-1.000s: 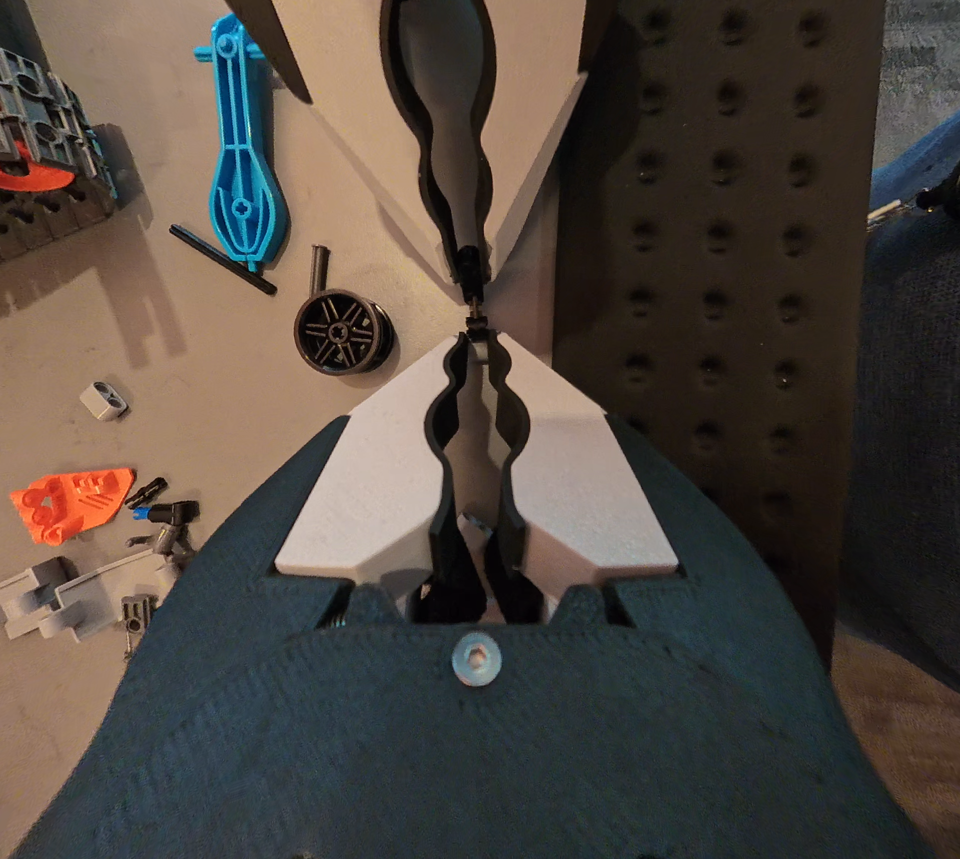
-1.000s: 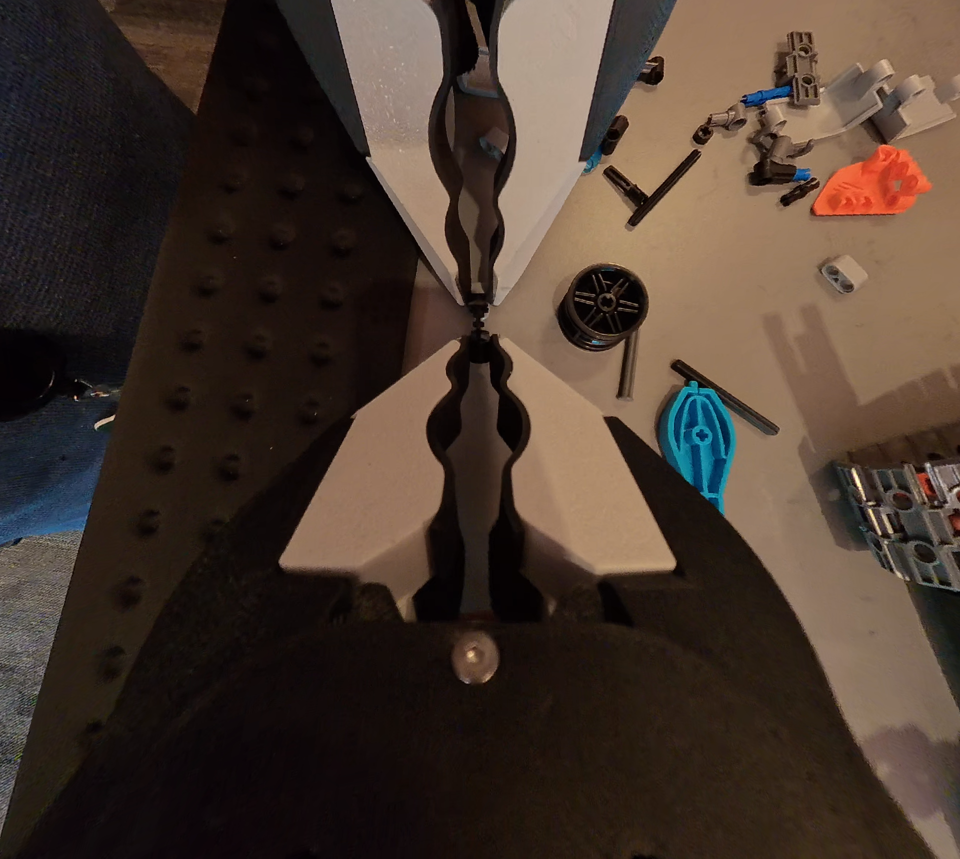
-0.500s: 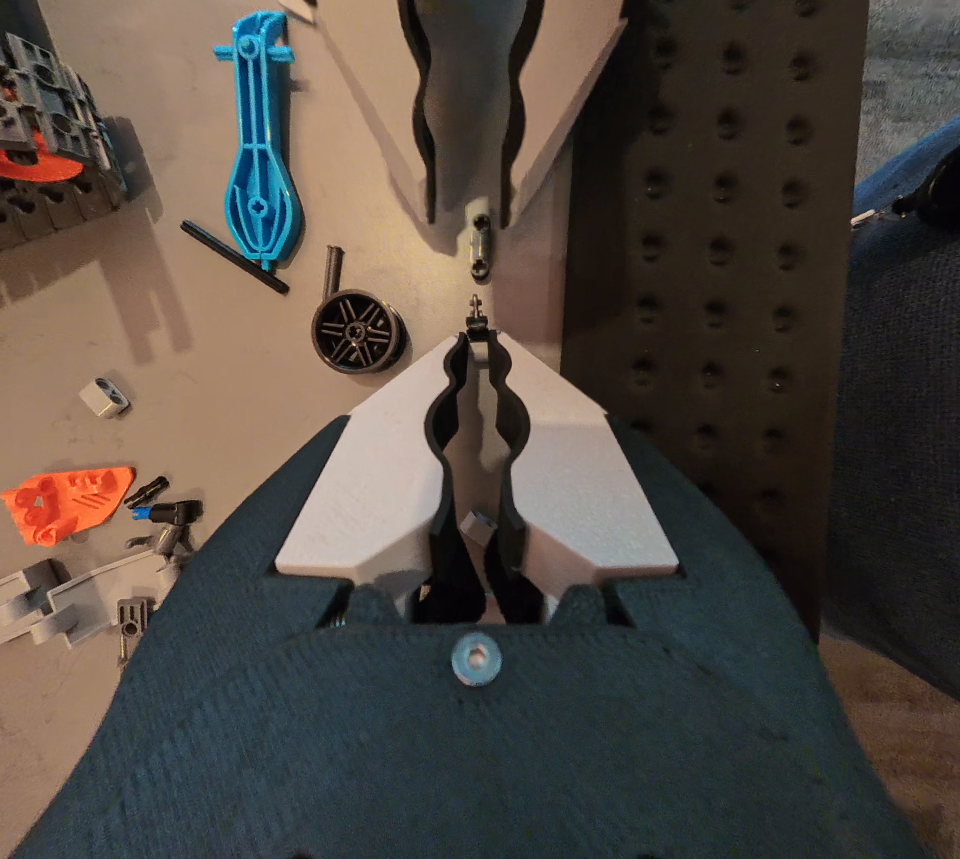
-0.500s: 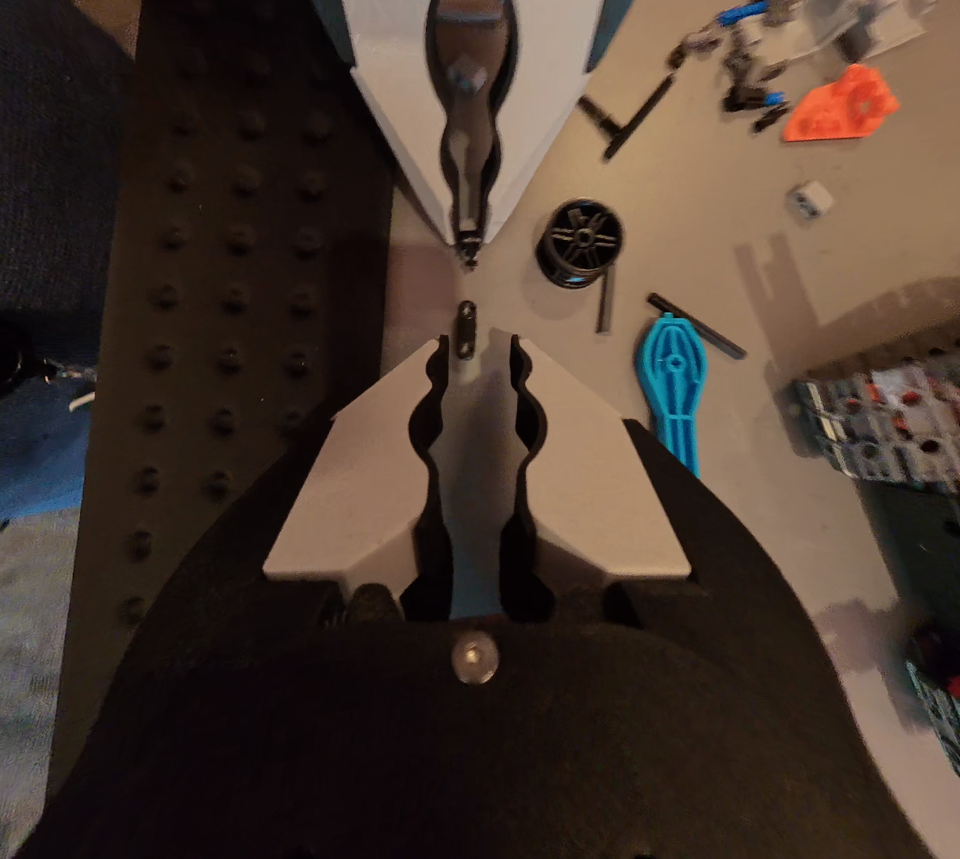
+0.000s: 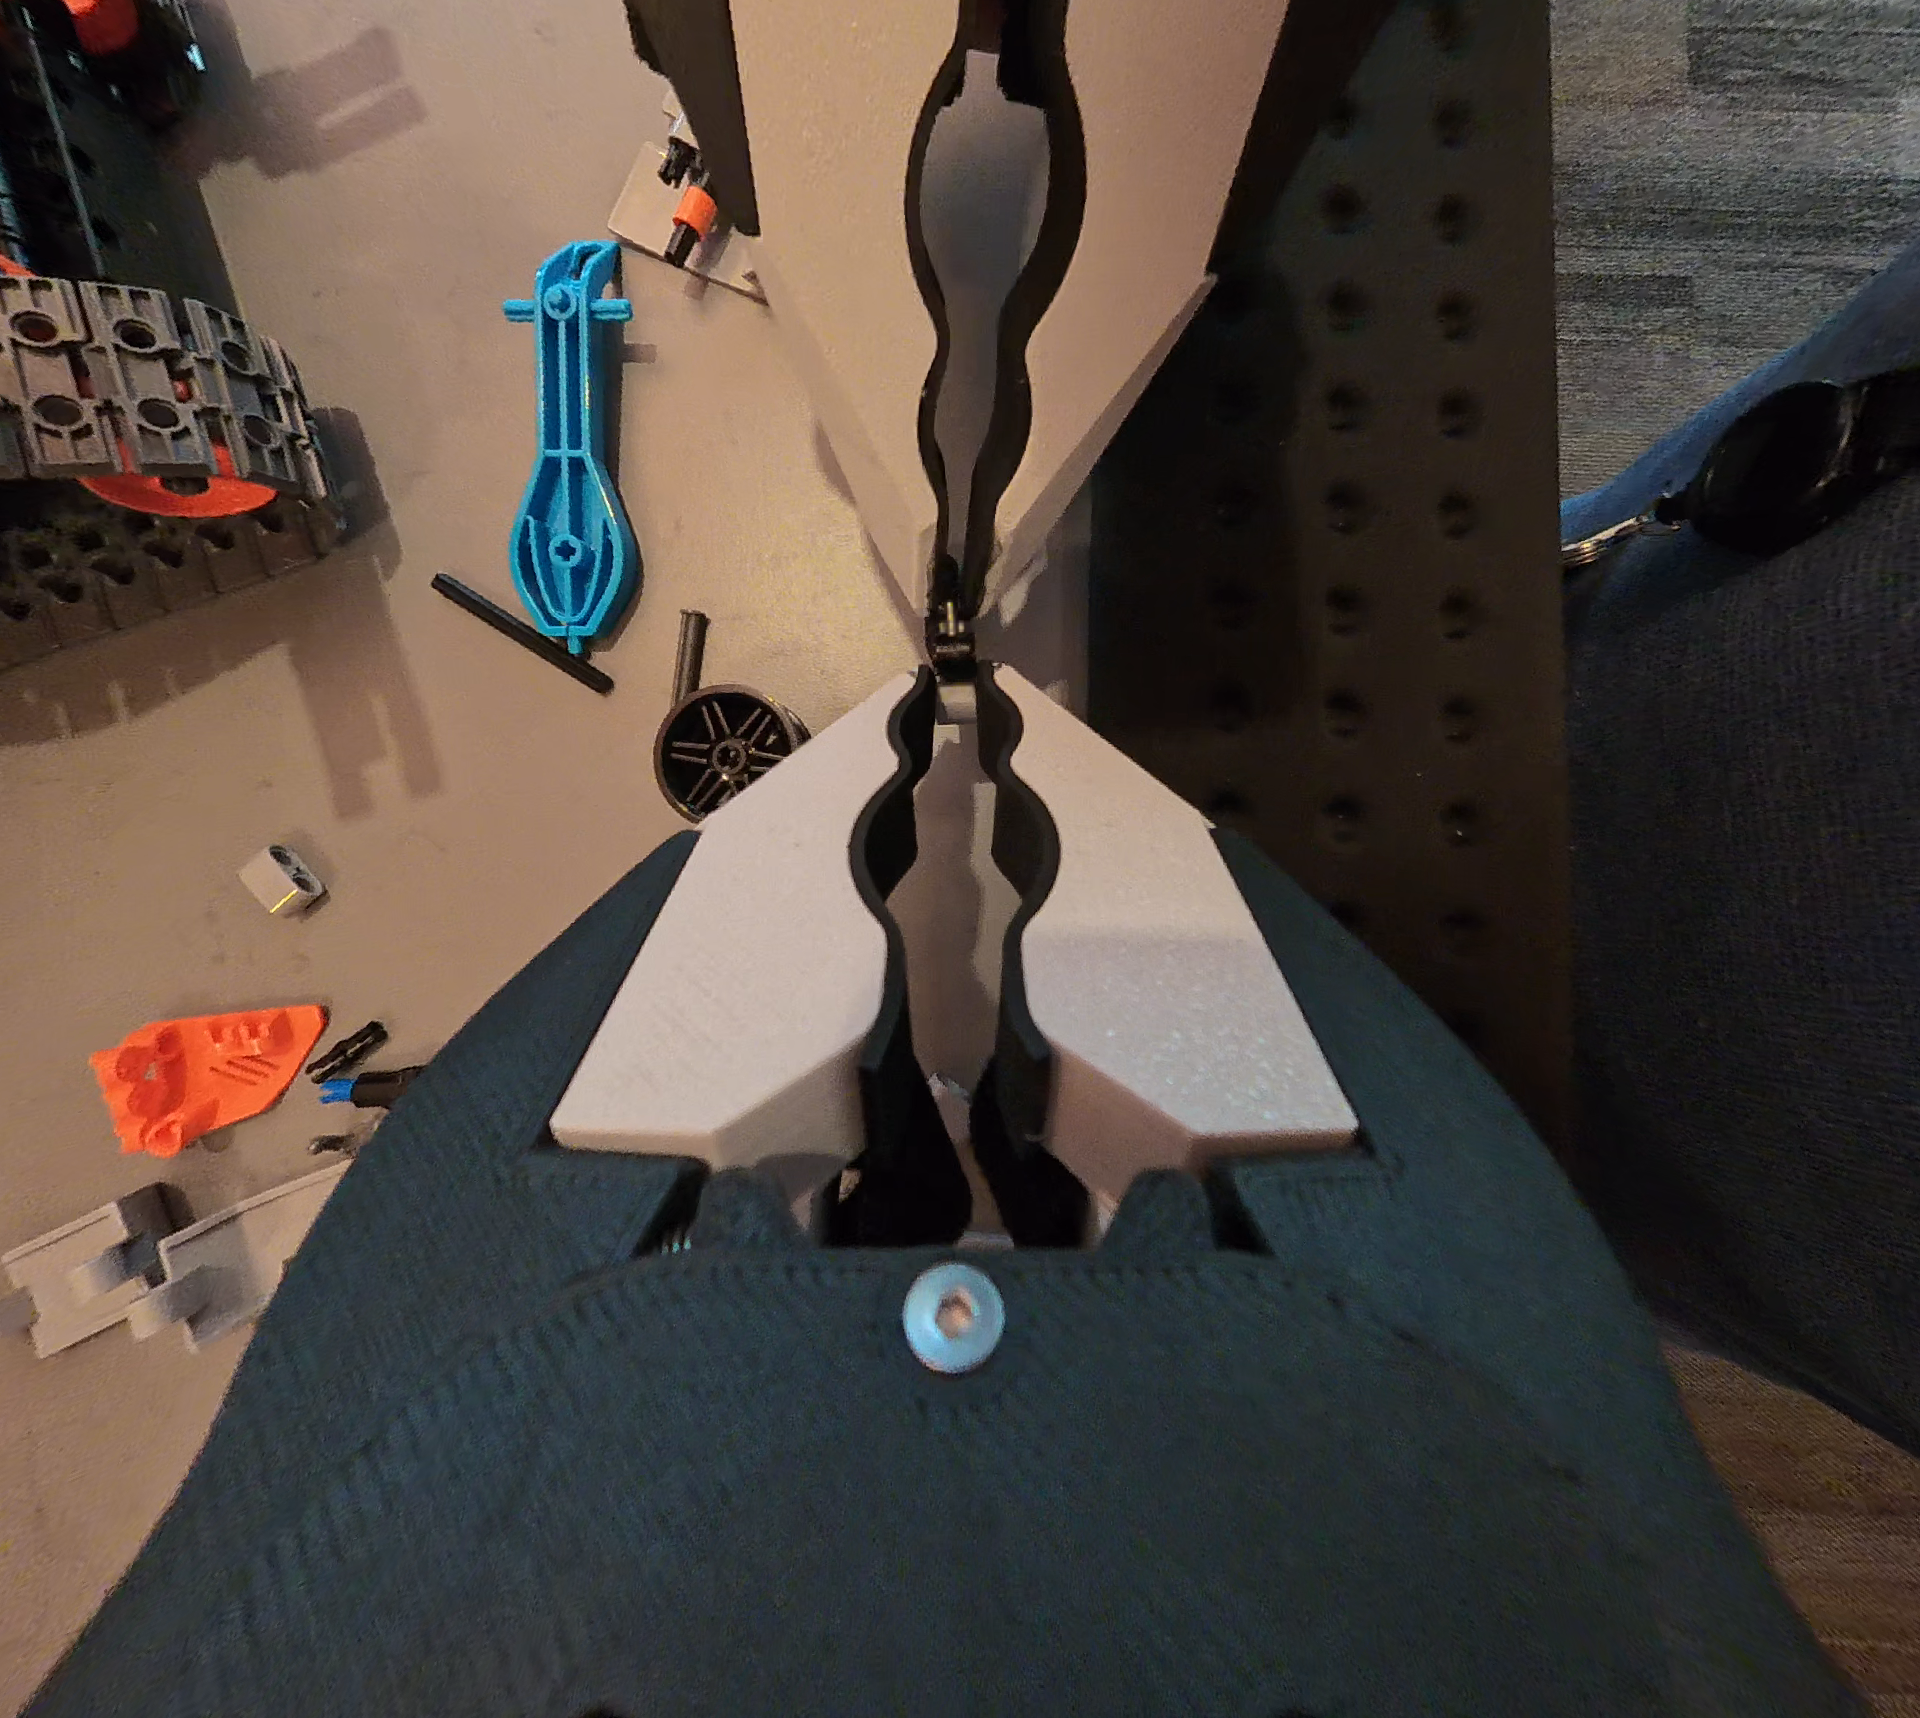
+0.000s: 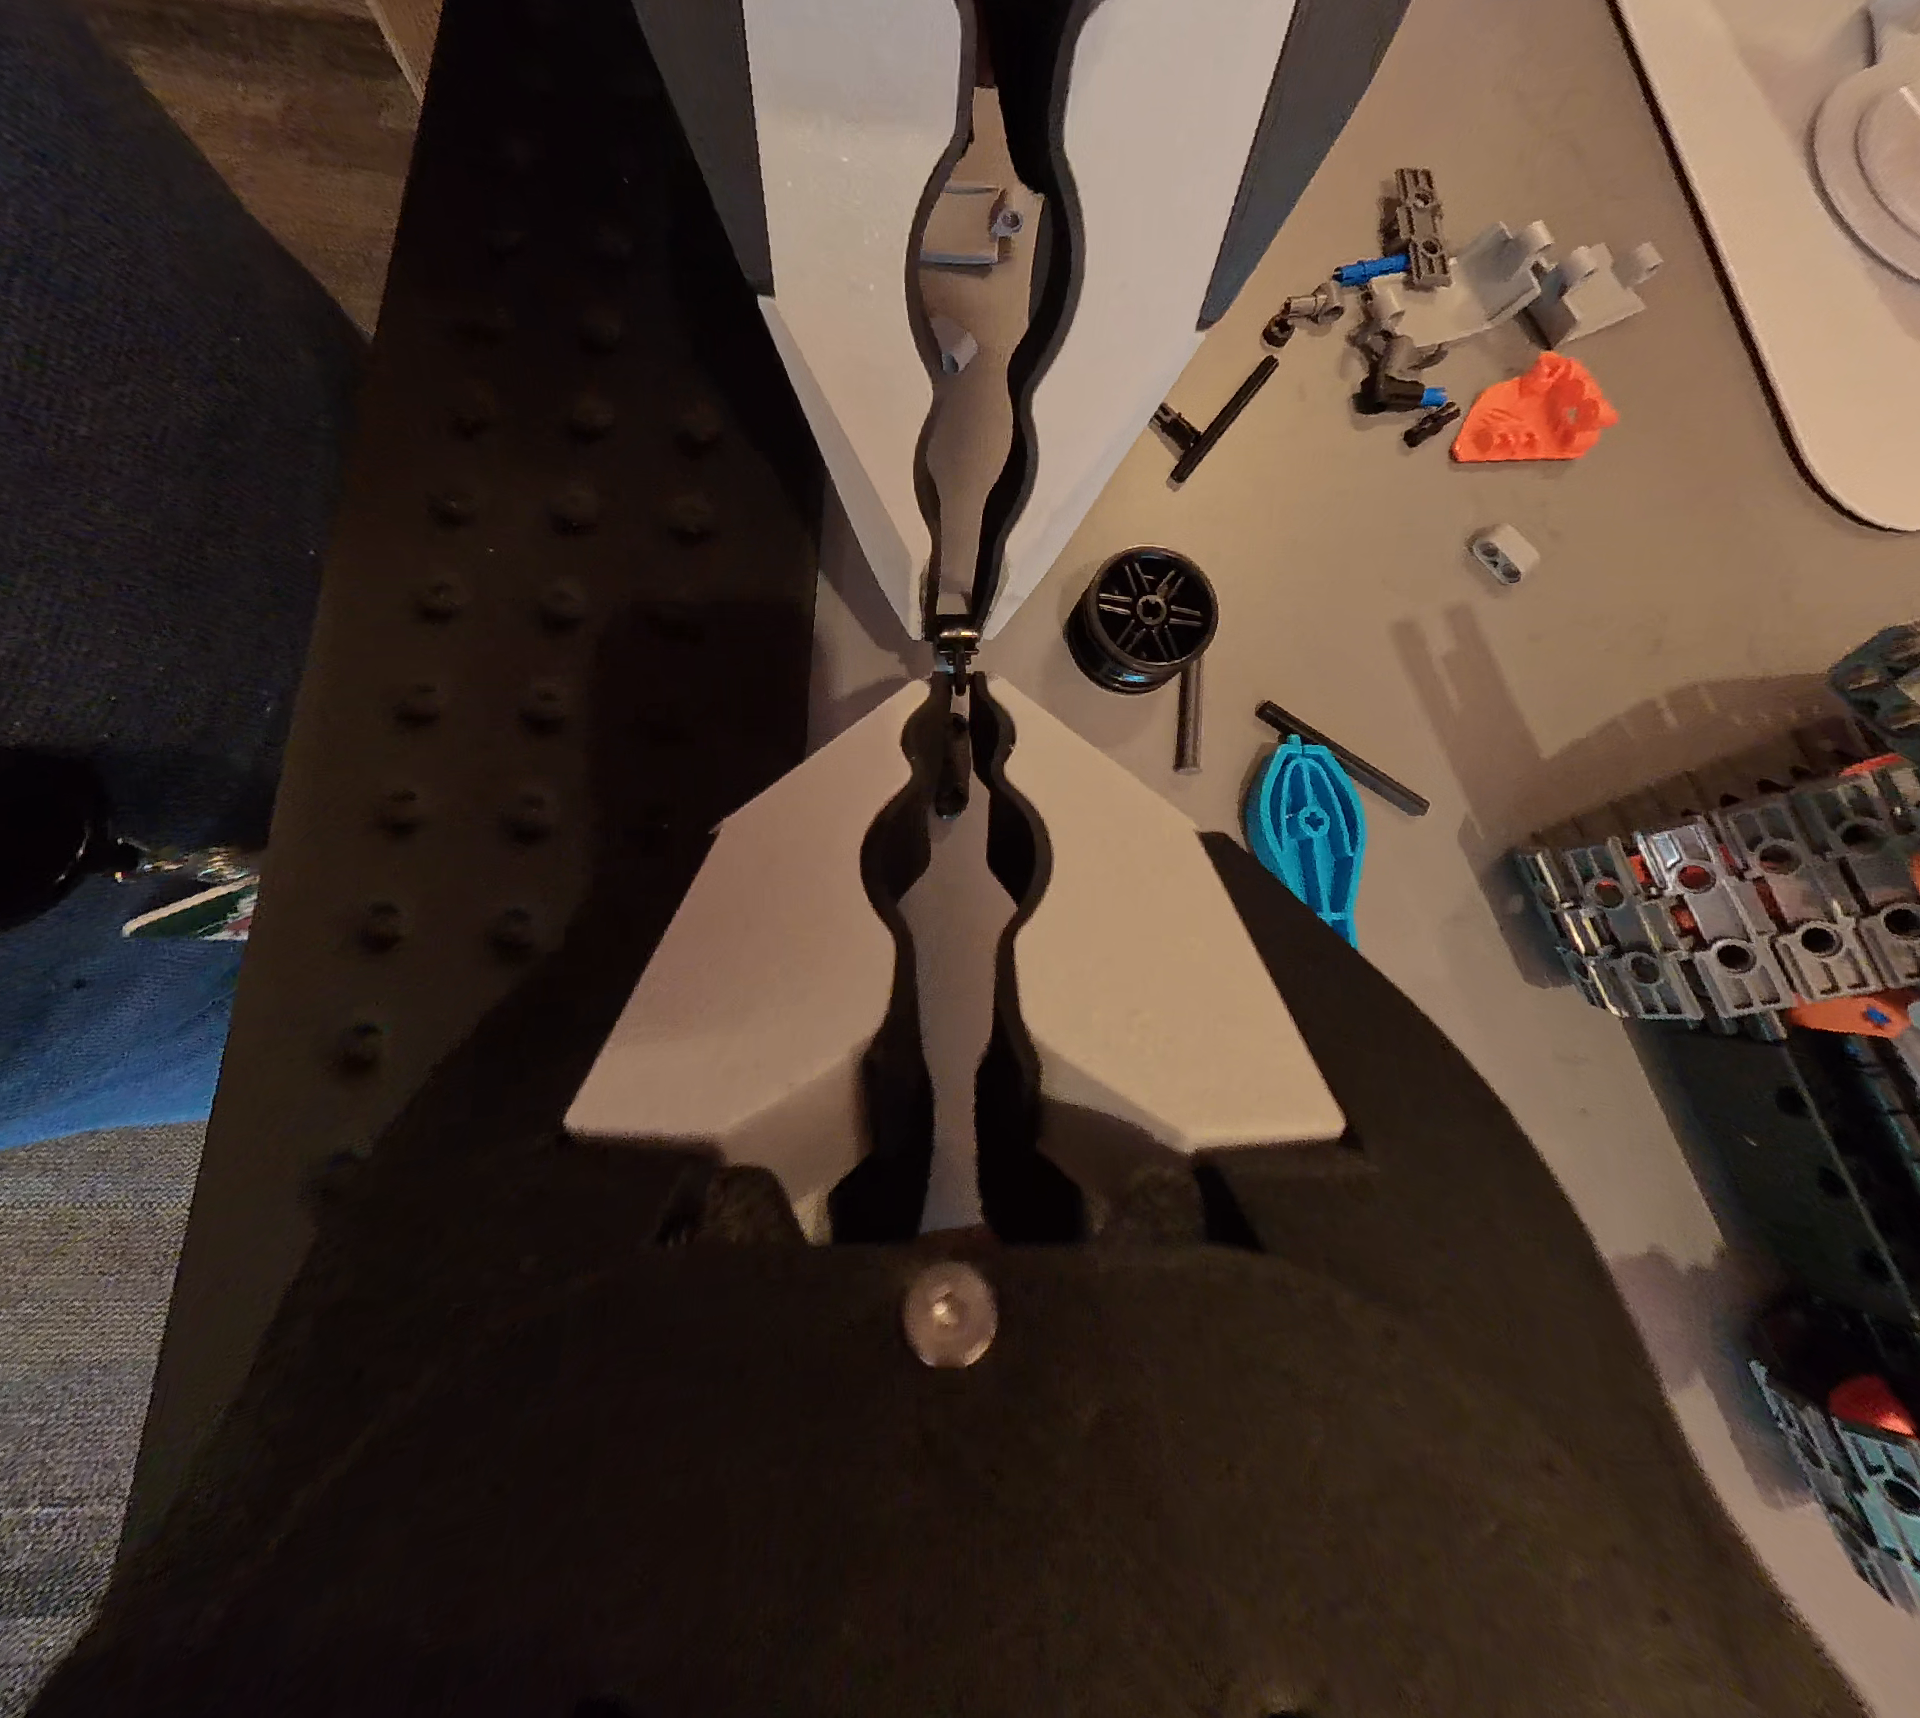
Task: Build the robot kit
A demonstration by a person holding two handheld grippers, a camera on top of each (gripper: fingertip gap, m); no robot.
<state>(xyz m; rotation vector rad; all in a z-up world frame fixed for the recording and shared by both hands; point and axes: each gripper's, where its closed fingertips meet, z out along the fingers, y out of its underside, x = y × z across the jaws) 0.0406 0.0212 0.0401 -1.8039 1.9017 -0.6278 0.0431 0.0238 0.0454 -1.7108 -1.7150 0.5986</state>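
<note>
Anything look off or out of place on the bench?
Nothing damaged or spilled. Both grippers are shut tip to tip, the left gripper on a small grey piece, the right gripper on a small black connector. Loose parts lie scattered; the black wheel lies tipped over.

Both cameras look down from close above the tabletop [image 5: 436, 58], facing each other; both see the black wheel [image 5: 724, 759].
</note>
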